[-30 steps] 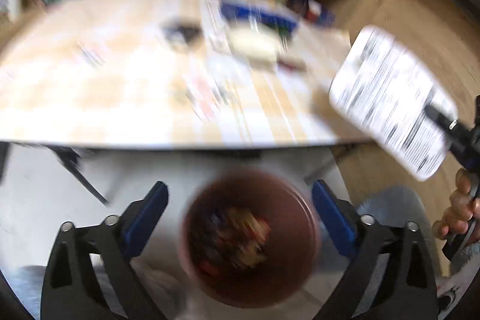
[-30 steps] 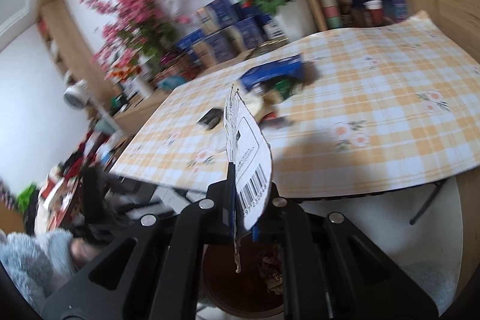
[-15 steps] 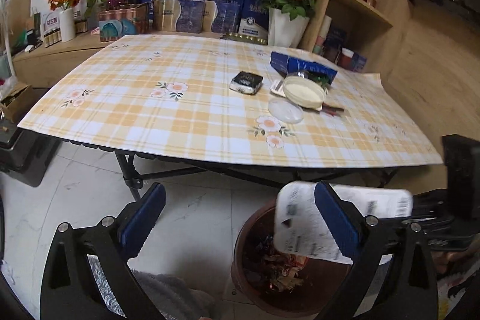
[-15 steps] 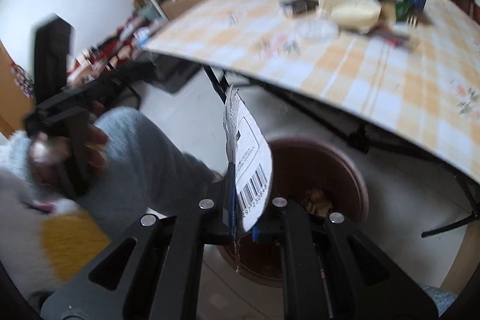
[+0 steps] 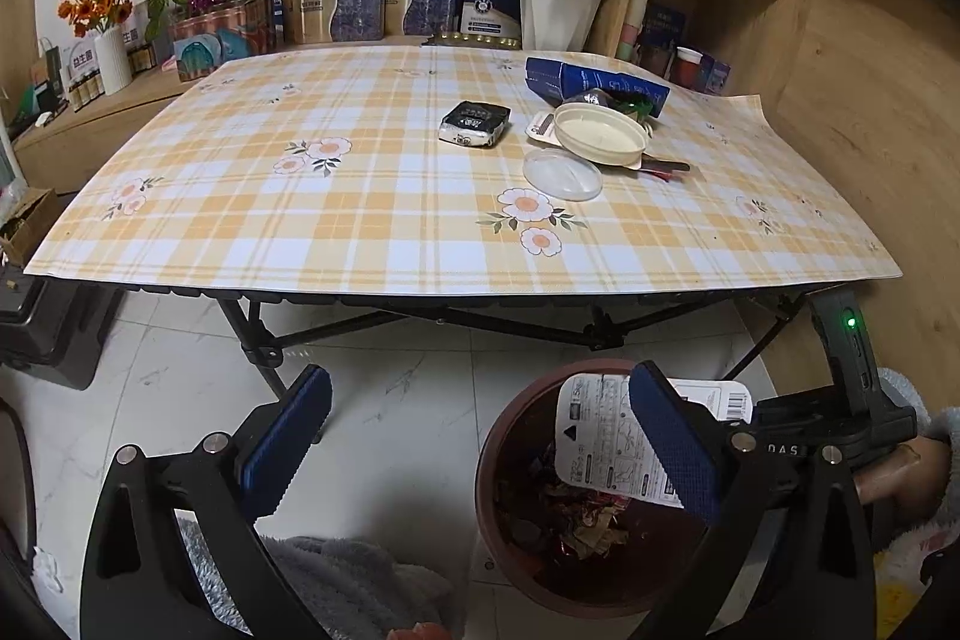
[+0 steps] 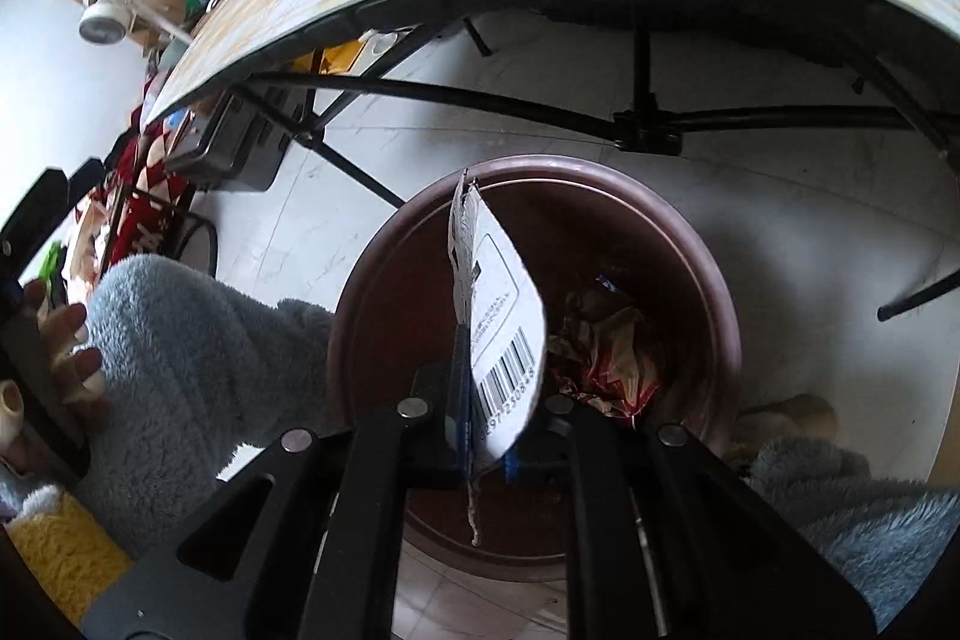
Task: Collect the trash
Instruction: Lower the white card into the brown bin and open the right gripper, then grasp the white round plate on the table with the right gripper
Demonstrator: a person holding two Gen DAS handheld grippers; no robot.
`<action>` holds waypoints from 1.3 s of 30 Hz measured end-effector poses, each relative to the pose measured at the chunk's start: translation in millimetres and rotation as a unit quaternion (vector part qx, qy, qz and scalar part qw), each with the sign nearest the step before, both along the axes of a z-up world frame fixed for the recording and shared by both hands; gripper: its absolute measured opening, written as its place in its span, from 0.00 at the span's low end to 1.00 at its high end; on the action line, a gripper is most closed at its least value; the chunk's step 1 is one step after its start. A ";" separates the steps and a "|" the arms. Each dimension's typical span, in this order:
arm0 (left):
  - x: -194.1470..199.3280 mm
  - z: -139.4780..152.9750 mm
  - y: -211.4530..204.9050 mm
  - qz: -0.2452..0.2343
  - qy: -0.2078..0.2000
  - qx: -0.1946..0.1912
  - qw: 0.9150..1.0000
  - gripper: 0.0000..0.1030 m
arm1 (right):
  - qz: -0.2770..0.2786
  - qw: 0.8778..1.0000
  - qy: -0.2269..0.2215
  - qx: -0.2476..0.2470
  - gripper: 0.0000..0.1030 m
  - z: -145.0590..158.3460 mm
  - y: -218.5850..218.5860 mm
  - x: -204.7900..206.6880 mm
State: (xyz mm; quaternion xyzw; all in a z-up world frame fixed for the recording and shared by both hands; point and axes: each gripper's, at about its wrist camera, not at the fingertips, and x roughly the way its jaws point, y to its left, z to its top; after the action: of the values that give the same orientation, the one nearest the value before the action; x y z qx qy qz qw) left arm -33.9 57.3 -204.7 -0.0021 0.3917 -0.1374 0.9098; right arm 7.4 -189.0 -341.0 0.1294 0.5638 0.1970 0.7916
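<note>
Holding a flat white printed package with a barcode [image 6: 507,334], the right gripper [image 6: 480,436] now hangs directly over the round reddish-brown plastic bin [image 6: 714,292]; its jaws are pinched tight on the package's lower edge. A second ago the package was up at counter height, seen edge-on against the orange-and-white plaid counter [image 5: 384,196]. It has since come down below the counter edge, and the bin mouth now fills the right wrist view. In the left wrist view the package [image 5: 600,430] sits above the bin [image 5: 498,490] at 4 o'clock. Crumpled red and tan wrappers [image 6: 606,358] lie in the bin bottom.

Left gripper [image 5: 480,436]: jaws wide, nothing between them, over the pale tiled floor.

Judgement: carry is done; release is the step in hand. Items remaining on the counter near 1 o'clock: black foil packet [image 5: 475,123], cream round bowl [image 5: 600,133], clear round lid [image 5: 562,174], dark blue carton [image 5: 594,83].
</note>
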 end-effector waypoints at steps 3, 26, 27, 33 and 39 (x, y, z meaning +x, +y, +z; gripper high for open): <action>1.6 -1.1 1.7 0.003 0.004 -0.003 1.000 0.94 | -0.001 1.000 -0.006 0.001 0.11 3.2 -2.6 -1.4; 3.9 -1.8 6.0 0.008 0.010 -0.015 1.000 0.94 | 0.020 0.998 0.009 -0.065 0.94 -6.8 12.6 0.5; 3.9 -1.2 6.1 0.007 0.009 -0.018 1.000 0.94 | 0.022 0.997 0.003 -0.068 0.94 -4.5 13.5 -0.6; -0.3 6.4 7.7 0.006 -0.012 -0.032 0.999 0.94 | 0.010 0.993 -0.080 -0.089 0.94 31.7 12.6 -12.1; -0.3 25.2 22.7 0.024 -0.056 -0.073 0.995 0.94 | -0.008 0.978 -0.186 -0.090 0.94 83.2 -3.2 -24.5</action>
State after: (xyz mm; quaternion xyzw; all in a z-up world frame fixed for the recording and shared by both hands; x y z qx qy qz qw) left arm -34.2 80.0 -179.5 -0.0707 0.3291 -0.1438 0.9306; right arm -17.1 -192.2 -257.8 0.0226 0.4208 0.1597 0.8927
